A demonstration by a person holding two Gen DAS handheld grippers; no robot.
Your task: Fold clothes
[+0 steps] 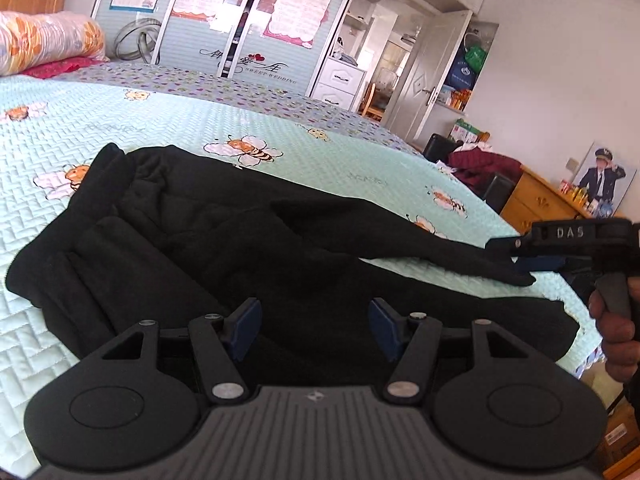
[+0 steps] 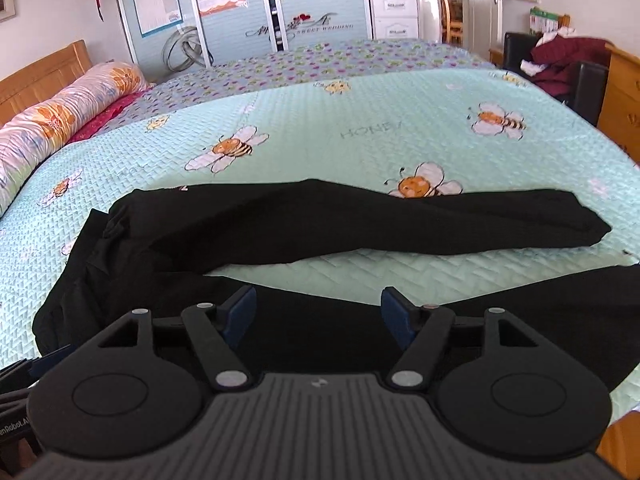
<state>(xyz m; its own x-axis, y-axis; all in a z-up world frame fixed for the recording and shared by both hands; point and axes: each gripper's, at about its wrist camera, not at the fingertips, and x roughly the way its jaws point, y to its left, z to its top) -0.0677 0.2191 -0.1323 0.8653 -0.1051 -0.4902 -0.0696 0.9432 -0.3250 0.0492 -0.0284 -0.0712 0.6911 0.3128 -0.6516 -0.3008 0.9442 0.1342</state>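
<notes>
Black trousers [image 1: 224, 232] lie on a mint green bee-print quilt [image 1: 340, 148]. In the right wrist view one leg [image 2: 360, 220] stretches straight across the bed, and the rest of the black cloth [image 2: 320, 324] lies under my right gripper [image 2: 318, 316]. That gripper is open, with nothing pressed between its blue pads. My left gripper [image 1: 315, 328] hovers open over the bunched waist part, its pads apart and holding nothing. The left wrist view shows the right gripper [image 1: 508, 256] from the side in a person's hand [image 1: 616, 332], beside the leg's end [image 1: 516, 278].
A rolled floral duvet [image 1: 44, 40] lies at the head of the bed. Behind the bed stands a sliding-door wardrobe [image 1: 240, 40]. A wooden dresser [image 1: 548, 200] and a black chair with dark red clothes [image 2: 560, 60] stand past the bed's right edge.
</notes>
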